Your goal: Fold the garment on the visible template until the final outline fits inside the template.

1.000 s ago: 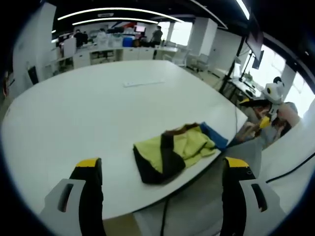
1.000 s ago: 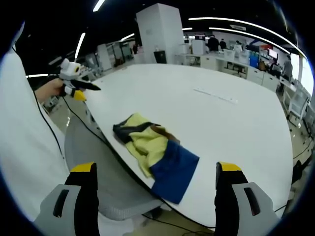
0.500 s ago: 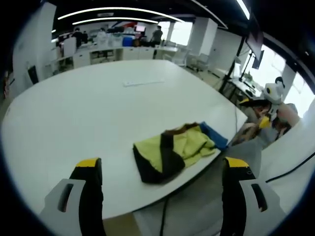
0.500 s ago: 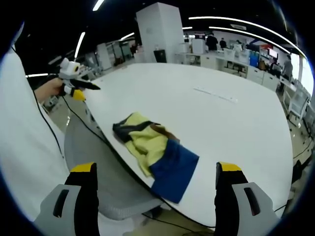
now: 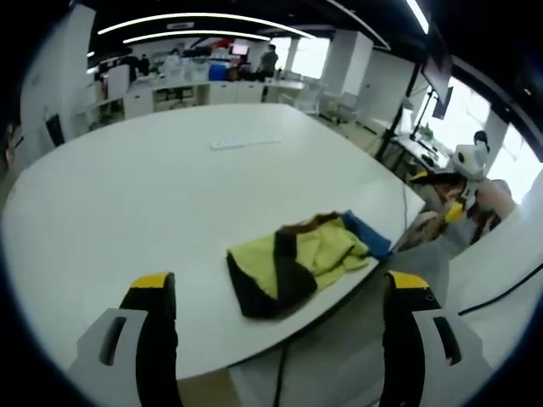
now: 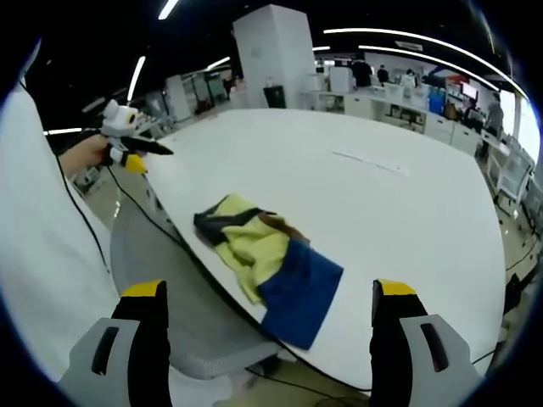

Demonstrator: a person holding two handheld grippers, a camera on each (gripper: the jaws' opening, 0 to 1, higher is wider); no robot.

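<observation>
We saw the garment (image 5: 297, 261) lying in a crumpled heap on the big white desk (image 5: 153, 186), close to the desk's near edge. It was yellow-green with black panels and a brown strip along one side. In the left gripper view a blue piece (image 5: 366, 233) poked out from under its far right end; in the right gripper view that blue piece (image 6: 301, 291) lay flat at the desk edge, touching the garment (image 6: 246, 237) and partly under it. We could not tell whether the blue piece was the template or part of the garment.

The left gripper (image 5: 276, 292) was held above and short of the desk edge, its yellow-tipped fingers (image 5: 153, 281) wide apart with nothing between them. The right gripper (image 6: 270, 297) was also held off the desk, fingers (image 6: 394, 290) wide apart and holding nothing. Neither touched the garment.

In the left gripper view the right gripper (image 5: 462, 182) also showed at the right side, in a hand (image 5: 496, 199), well apart from the garment. In the right gripper view the left gripper (image 6: 127, 144) showed at the left, held by a hand (image 6: 81, 154) beyond the desk's corner. A white sleeve (image 6: 42, 254) took up the left of that view, and a grey chair (image 6: 170, 305) sat below the desk edge.

A thin white strip (image 5: 246, 143) lay on the desk far from the garment. Office desks and people stood in the background.
</observation>
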